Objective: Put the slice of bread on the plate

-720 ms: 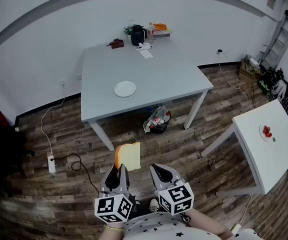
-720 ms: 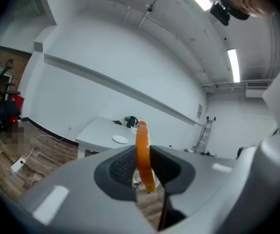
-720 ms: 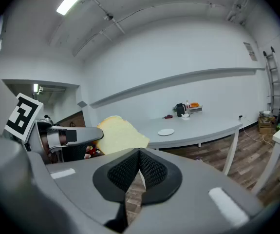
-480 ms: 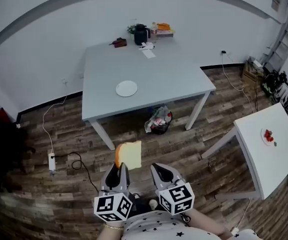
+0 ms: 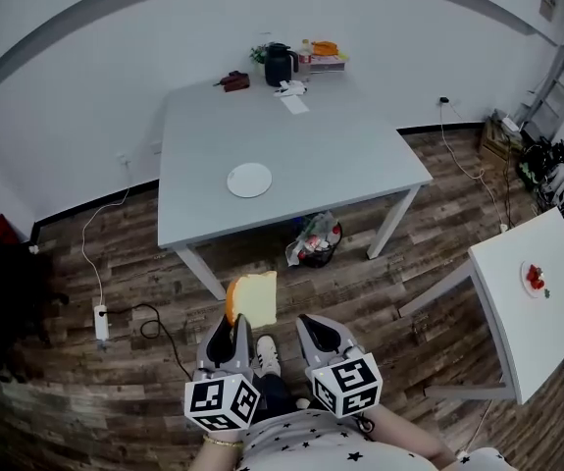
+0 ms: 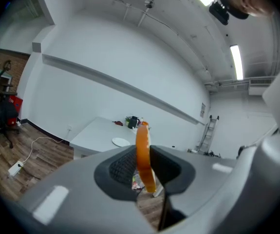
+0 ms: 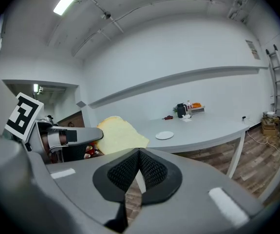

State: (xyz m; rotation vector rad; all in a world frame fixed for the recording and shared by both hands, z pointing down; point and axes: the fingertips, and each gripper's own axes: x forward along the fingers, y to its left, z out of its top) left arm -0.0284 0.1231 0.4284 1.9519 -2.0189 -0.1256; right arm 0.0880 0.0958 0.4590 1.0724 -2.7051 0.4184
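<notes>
A slice of bread (image 5: 252, 298) with an orange-brown crust stands on edge in my left gripper (image 5: 231, 334), whose jaws are shut on it. In the left gripper view the slice (image 6: 144, 156) shows edge-on between the black pads. The slice (image 7: 119, 134) also shows at the left of the right gripper view. My right gripper (image 5: 319, 336) is beside the left one, shut and holding nothing. A small white plate (image 5: 249, 180) lies on the grey table (image 5: 360, 155) ahead, some way beyond both grippers. The plate (image 7: 164, 135) is bare.
At the table's far edge stand a black kettle (image 5: 280, 64), a dark red thing (image 5: 233, 80), papers (image 5: 292, 96) and an orange-topped stack (image 5: 327, 55). A rubbish bag (image 5: 315, 239) lies under the table. A white side table (image 5: 537, 292) with red food stands right. A power strip (image 5: 101, 321) lies left.
The table and plate have come a little nearer and lower in the head view. Both grippers keep their places, the left still shut on the bread.
</notes>
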